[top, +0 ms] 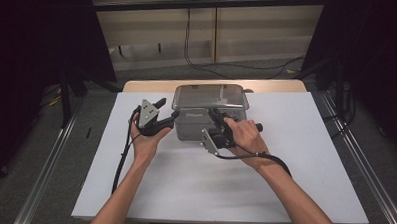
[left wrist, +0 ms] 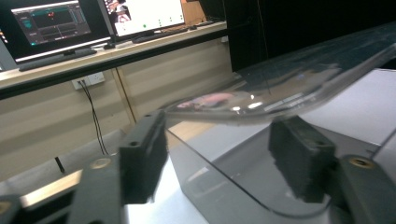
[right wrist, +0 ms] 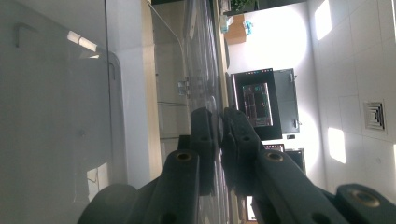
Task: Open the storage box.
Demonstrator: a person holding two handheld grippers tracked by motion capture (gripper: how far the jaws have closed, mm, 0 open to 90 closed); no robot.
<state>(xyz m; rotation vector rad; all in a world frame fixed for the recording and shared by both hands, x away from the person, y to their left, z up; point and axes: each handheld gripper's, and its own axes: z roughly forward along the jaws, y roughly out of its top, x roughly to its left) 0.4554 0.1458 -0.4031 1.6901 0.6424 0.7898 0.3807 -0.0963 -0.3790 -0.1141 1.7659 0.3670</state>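
While right gripper [right wrist: 217, 140] pinches lid [top: 209, 96] | left gripper [left wrist: 224, 158] half-open, straddling box [top: 186, 122] corner

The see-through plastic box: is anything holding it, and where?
Yes. The right gripper is shut on the clear plastic box's lid, pinching its thin front edge. The left gripper sits open around the box's left corner, pads not pressing.

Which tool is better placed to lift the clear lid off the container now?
Right. The right tool is already shut on the clear lid's front edge. The left tool sits at the container's left corner, jaws straddling the lid rim without pressing.
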